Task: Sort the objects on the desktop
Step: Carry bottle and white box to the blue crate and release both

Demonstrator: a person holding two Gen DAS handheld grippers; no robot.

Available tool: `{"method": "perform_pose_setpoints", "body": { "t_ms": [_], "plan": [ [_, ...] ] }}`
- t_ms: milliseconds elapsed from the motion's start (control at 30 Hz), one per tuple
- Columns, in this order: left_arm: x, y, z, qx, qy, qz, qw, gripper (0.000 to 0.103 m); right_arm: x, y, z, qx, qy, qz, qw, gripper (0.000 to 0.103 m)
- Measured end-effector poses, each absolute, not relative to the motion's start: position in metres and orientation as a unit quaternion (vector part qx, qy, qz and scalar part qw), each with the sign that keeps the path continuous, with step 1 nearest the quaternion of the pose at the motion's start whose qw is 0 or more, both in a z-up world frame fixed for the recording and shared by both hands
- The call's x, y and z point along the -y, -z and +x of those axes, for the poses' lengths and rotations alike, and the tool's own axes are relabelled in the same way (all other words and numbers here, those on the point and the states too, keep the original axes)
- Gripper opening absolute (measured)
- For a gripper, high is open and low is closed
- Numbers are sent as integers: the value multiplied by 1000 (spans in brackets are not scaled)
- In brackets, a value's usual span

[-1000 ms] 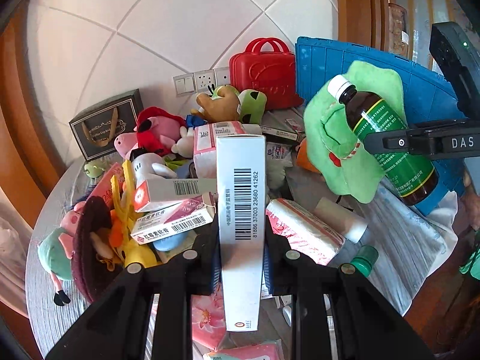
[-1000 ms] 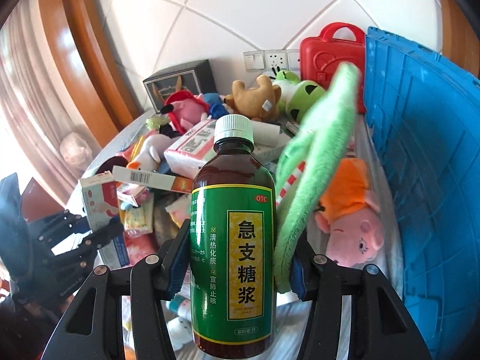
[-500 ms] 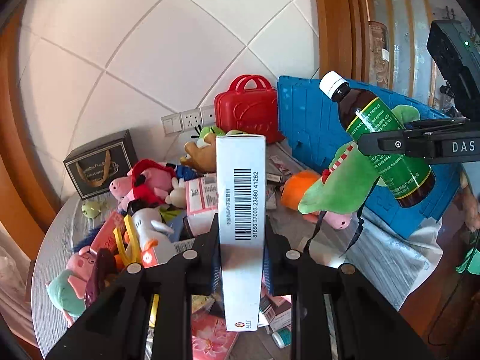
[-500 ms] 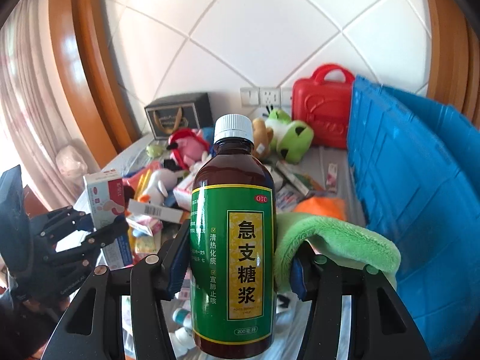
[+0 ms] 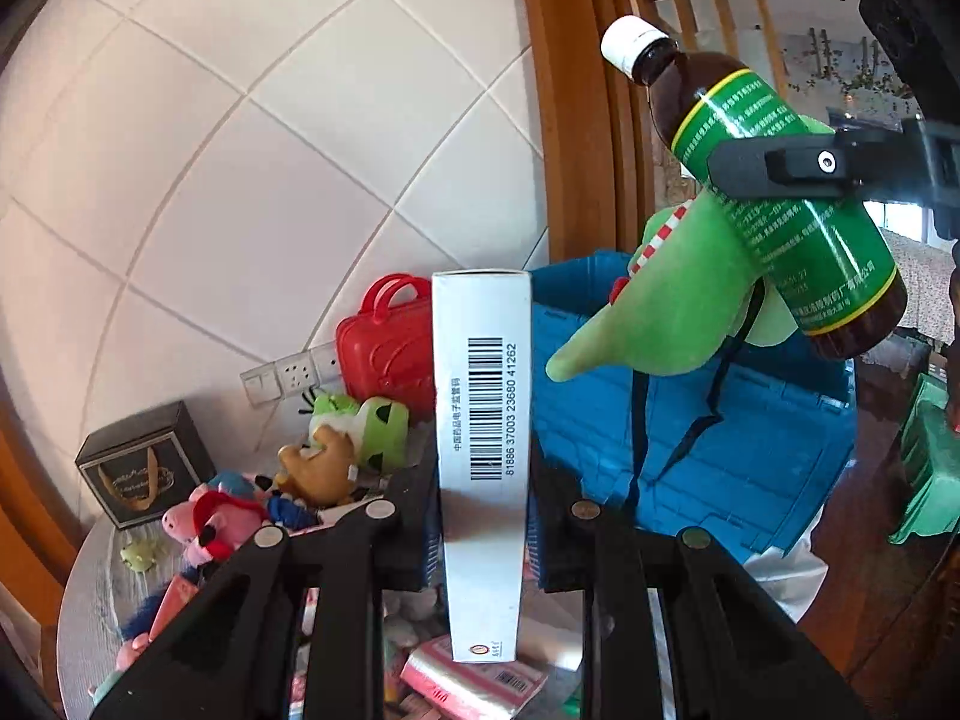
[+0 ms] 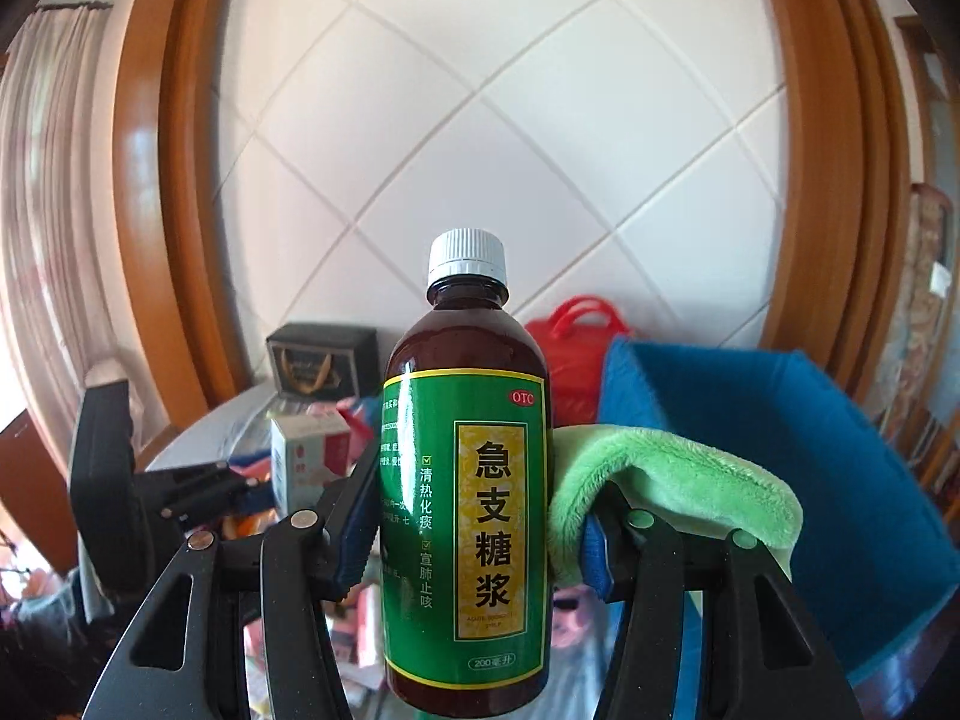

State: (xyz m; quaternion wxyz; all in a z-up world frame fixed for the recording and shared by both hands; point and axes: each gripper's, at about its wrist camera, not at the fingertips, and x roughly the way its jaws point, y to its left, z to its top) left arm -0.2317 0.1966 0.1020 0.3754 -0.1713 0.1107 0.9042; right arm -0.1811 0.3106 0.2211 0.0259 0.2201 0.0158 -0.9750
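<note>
My left gripper (image 5: 483,516) is shut on a tall white medicine box (image 5: 483,420) with a barcode, held upright high above the table. My right gripper (image 6: 474,540) is shut on a brown syrup bottle (image 6: 468,516) with a green label and white cap. A green plush toy (image 6: 678,486) is caught between the bottle and the right finger and hangs down. In the left wrist view the bottle (image 5: 786,192) and the plush (image 5: 678,312) hang at upper right, over the blue crate (image 5: 708,420). The left gripper with its box (image 6: 306,456) shows at lower left of the right wrist view.
A round table (image 5: 90,600) carries a pile of plush toys (image 5: 216,522), medicine boxes (image 5: 474,684), a red toy suitcase (image 5: 390,354) and a black gift box (image 5: 144,468). The tiled wall (image 5: 240,150) is behind. A wooden frame (image 5: 576,120) stands right of it.
Both grippers have risen and tilted upward with their loads. The table pile has sunk low in both views. The green plush still hangs from the right gripper.
</note>
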Motion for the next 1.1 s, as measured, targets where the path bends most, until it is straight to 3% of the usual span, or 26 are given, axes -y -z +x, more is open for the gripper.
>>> {"method": "perform_pose_setpoints", "body": {
  "t_ms": [333,533,767,867,933,1000,1100],
  "plan": [
    [-351,-179,-218,-83,-885,-120,443,22,-441,-283,-146,-25,985,165,-51,54],
    [-451,-184,-226,-99,-879,-144,444,22,-525,-270,-153,-8,977,191,-92,55],
    [-515,-174,-241,-117,-879,-174,428,22,-604,-231,-179,35,961,248,-115,55],
    [-530,-168,-253,-126,-882,-196,409,24,-625,-216,-193,54,952,276,-124,64],
    [-537,-166,-258,-131,-882,-205,403,29,-636,-211,-195,65,949,278,-134,86],
    [-544,-159,-260,-138,-881,-212,400,43,-641,-210,-191,66,950,270,-142,89],
    [-547,-159,-261,-140,-881,-206,402,50,-649,-213,-188,74,950,268,-141,92]
  ]
}}
